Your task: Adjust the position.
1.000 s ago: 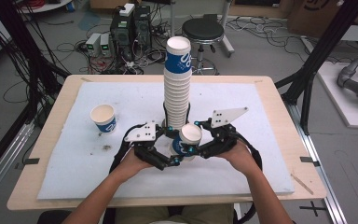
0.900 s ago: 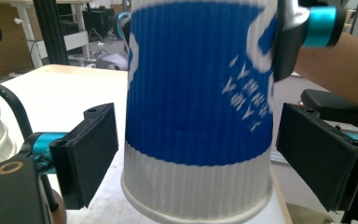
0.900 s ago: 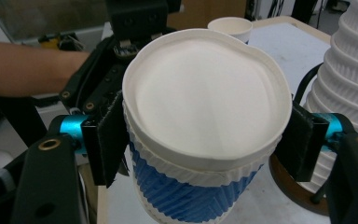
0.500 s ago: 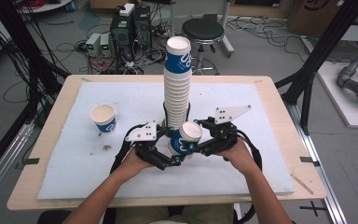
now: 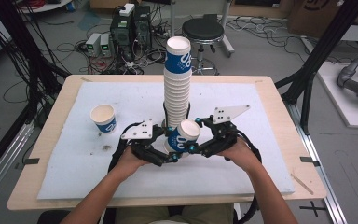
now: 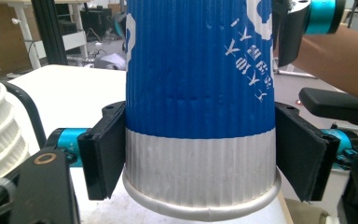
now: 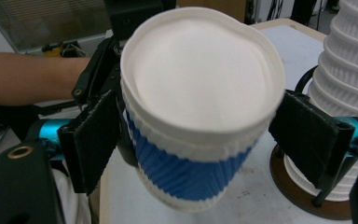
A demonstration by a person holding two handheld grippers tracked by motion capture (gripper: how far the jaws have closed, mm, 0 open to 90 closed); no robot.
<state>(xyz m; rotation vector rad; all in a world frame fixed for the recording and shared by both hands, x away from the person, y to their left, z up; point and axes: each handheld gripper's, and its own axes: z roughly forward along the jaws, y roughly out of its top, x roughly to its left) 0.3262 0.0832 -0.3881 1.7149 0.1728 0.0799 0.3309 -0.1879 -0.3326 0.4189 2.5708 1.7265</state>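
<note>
Cup point(image 5: 182, 136) pinched in left claw point(image 5: 168, 148); right claw point(image 5: 193, 135) just released; stack point(image 5: 177, 81) close behind.

We lose the cup's point(image 6: 200, 107) top past the left gripper view's upper edge; the stack point(image 7: 354, 70) is cut off at right.

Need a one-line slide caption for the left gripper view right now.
Left gripper clamps the white base band of a blue ribbed paper cup, beside the white cup stack.
</note>
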